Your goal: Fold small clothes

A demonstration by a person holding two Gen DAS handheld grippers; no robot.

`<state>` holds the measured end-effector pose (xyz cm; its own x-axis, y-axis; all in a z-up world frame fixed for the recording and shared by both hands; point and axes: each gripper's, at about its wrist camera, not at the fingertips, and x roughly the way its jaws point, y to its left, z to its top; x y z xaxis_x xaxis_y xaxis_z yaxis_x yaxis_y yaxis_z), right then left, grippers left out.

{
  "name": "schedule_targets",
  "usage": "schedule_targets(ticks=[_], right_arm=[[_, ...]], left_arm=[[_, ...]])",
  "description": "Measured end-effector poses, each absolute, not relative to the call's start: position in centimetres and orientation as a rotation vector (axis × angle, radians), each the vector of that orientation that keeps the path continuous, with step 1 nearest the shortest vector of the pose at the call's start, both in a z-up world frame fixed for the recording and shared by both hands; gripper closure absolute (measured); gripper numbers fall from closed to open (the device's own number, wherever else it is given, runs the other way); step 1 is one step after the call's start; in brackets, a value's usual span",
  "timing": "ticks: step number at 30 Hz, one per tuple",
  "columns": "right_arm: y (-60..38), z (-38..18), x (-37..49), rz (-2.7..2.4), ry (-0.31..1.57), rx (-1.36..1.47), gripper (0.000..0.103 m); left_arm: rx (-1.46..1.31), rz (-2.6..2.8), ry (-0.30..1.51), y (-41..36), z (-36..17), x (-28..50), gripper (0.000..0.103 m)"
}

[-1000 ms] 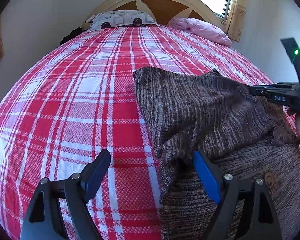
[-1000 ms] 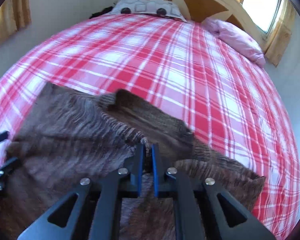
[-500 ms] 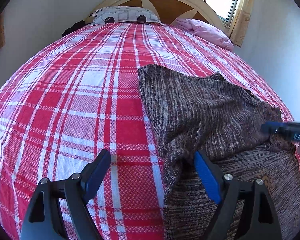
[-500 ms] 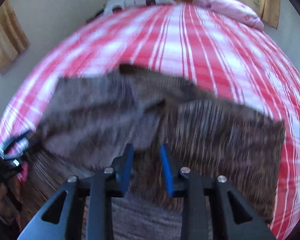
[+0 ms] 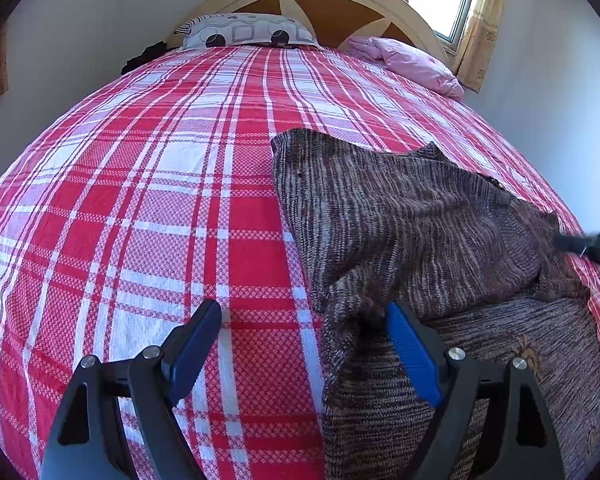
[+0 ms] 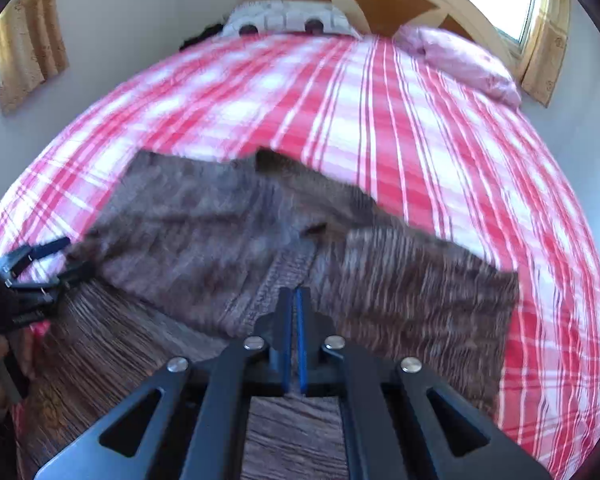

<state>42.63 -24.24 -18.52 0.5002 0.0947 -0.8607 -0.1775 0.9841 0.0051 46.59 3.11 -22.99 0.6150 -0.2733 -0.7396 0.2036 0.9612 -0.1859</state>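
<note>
Left wrist view: the left claw [image 5: 304, 344] stands wide, its blue pads well apart and gripping nothing. Its right pad [image 5: 410, 354] touches the near folded edge of the brown knit garment [image 5: 412, 232], while the left pad sits over bare bedspread. The garment lies on the red and white plaid bed [image 5: 140, 200] from about 1 o'clock round to 5 o'clock of the picture, its upper part folded over the lower. The tip of the right claw [image 5: 580, 244] shows at 3 o'clock, at the garment's far edge. A patterned pillow [image 5: 248, 32] and a pink pillow [image 5: 404, 62] sit at 12 and 1 o'clock.

Right wrist view, blurred: the right claw [image 6: 294, 300] has just closed, its pads pressed together with no cloth between them, above the garment [image 6: 204, 240]. The left claw [image 6: 56, 262] is at 9 o'clock
</note>
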Motion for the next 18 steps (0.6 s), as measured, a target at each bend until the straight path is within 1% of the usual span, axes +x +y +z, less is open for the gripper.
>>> schedule_targets(ticks=[1,3,4,5,6,7,8,10,12,14,16,18], right_arm=[[-24.4,-20.2,43.0,0.164,1.087,-0.092,0.099],[-24.5,-21.4,43.1,0.131,1.079,-0.127,0.096],[-24.7,-21.0,43.2,0.118,1.039,-0.124,0.084],[-25.2,-20.2,43.4,0.108,1.006,-0.093,0.052],[-25.7,-19.4,43.5,0.109,0.979,-0.047,0.037],[-26.3,-18.3,43.8,0.12,0.936,0.017,0.028],[-26.5,-17.5,44.3,0.122,0.909,0.041,0.031],[-26.0,-16.8,45.8,0.082,0.89,-0.005,0.031],[-25.5,-17.2,47.8,0.069,0.906,-0.024,0.034],[-25.5,-17.9,48.8,0.05,0.939,-0.015,0.047],[-26.5,-18.0,49.1,0.069,0.959,0.101,0.048],[-27.0,-17.6,47.3,0.139,0.981,0.236,0.048]], left_arm=[[-0.086,-0.275,0.867,3.1,-23.0,46.6,0.018],[-0.088,-0.275,0.866,3.1,-23.0,46.5,0.018],[-0.088,-0.275,0.865,3.1,-23.0,46.6,0.018],[-0.089,-0.275,0.866,3.0,-23.1,46.6,0.018],[-0.087,-0.275,0.866,3.1,-23.0,46.6,0.018],[-0.087,-0.275,0.865,3.1,-23.0,46.6,0.018],[-0.086,-0.276,0.863,3.1,-23.0,46.5,0.018],[-0.087,-0.277,0.864,3.1,-23.0,46.5,0.018],[-0.086,-0.276,0.863,3.1,-23.0,46.5,0.018],[-0.091,-0.279,0.858,3.1,-22.9,46.4,0.018],[-0.098,-0.282,0.858,3.2,-22.9,46.4,0.018],[-0.104,-0.284,0.861,3.3,-22.9,46.4,0.018]])
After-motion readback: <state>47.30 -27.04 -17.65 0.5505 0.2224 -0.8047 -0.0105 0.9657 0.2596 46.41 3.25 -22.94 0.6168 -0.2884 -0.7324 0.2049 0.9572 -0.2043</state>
